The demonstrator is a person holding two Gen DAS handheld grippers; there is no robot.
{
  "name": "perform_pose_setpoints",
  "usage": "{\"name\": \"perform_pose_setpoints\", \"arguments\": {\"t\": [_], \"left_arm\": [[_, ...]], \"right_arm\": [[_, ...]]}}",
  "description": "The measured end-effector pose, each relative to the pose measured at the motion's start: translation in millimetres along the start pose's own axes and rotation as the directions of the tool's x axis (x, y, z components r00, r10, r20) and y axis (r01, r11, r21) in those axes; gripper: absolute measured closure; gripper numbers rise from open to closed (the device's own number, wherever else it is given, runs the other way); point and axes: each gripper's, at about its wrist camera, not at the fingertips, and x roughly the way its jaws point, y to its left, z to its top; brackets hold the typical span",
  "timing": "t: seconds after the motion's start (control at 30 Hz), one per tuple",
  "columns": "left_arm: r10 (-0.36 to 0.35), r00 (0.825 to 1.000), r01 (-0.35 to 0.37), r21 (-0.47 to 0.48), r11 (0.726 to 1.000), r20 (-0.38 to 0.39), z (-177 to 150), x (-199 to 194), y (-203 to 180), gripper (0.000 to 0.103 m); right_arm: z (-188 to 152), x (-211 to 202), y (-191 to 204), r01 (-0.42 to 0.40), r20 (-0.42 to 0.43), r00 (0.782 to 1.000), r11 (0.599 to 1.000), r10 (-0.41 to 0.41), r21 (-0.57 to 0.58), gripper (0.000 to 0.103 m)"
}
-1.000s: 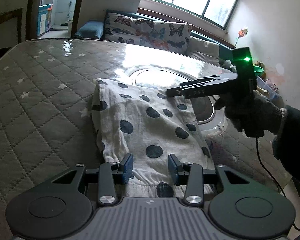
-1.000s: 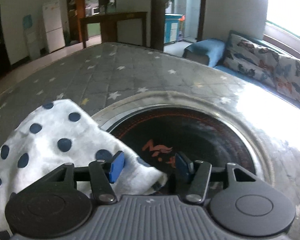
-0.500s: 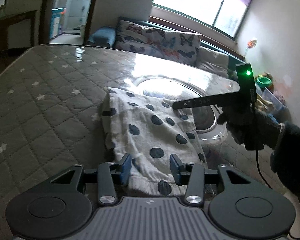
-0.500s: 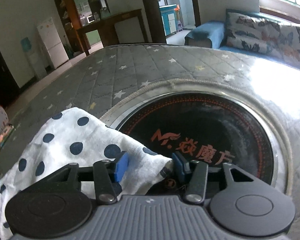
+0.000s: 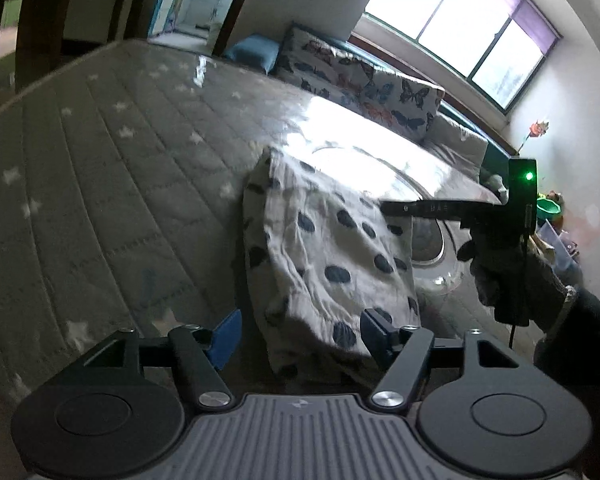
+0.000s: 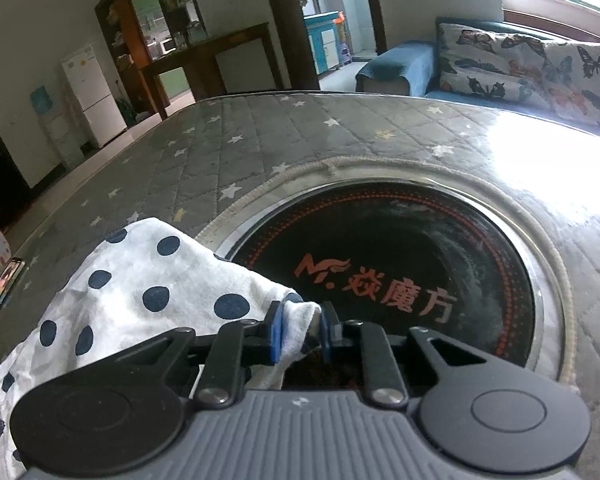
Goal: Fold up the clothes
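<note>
A white garment with dark blue dots (image 5: 332,252) lies folded on the grey quilted star-pattern table cover (image 5: 100,184). My left gripper (image 5: 300,340) is open, its blue pads either side of the garment's near end, not gripping it. My right gripper (image 6: 300,332) is shut on a corner of the same garment (image 6: 148,280), over the edge of the round black cooktop. In the left wrist view the right gripper (image 5: 392,210) reaches over the garment's far right side.
A round black induction cooktop (image 6: 400,264) with orange lettering is set in the table, ringed by a metal rim. A sofa with butterfly cushions (image 5: 372,84) runs behind the table. A phone (image 6: 0,292) lies at the table's left edge.
My right gripper has closed on the garment's corner. My left gripper has opened wider and shifted, and the garment's near end now looks bunched and raised.
</note>
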Motion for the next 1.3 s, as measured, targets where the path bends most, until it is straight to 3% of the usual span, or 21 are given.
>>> {"name": "perform_pose_setpoints", "arguments": {"t": [0.33, 0.5, 0.77, 1.07, 1.2, 1.3], "left_arm": [[-0.003, 0.999, 0.002, -0.016, 1.0, -0.036, -2.0, 18.2, 3.1, 0.037], [-0.01, 0.999, 0.009, -0.009, 1.0, -0.04, 3.5, 25.1, 8.3, 0.054], [-0.027, 0.999, 0.029, 0.048, 0.998, -0.032, 28.7, 41.4, 11.2, 0.068], [-0.067, 0.997, 0.074, 0.157, 0.985, -0.048, 64.0, 81.4, -7.1, 0.069], [-0.074, 0.995, 0.084, 0.164, 0.983, -0.061, 71.8, 91.5, -10.7, 0.066], [-0.067, 0.997, 0.072, 0.167, 0.983, -0.039, 71.4, 82.2, -8.9, 0.063]], "right_arm": [[-22.0, -27.6, 10.8, 0.12, 0.038, 0.992, 0.993, -0.12, -0.001, 0.086], [-37.2, -47.2, 4.8, 0.158, 0.063, 0.985, 0.987, -0.16, 0.032, 0.087], [-76.3, -84.4, -2.5, 0.24, 0.093, 0.963, 0.962, -0.253, 0.129, 0.088], [-134.5, -131.6, 4.6, 0.276, 0.102, 0.941, 0.906, -0.322, 0.321, 0.088], [-153.2, -147.7, 14.4, 0.296, 0.096, 0.936, 0.904, -0.339, 0.309, 0.081], [-148.0, -161.7, 16.3, 0.312, 0.13, 0.925, 0.908, -0.358, 0.281, 0.078]]}}
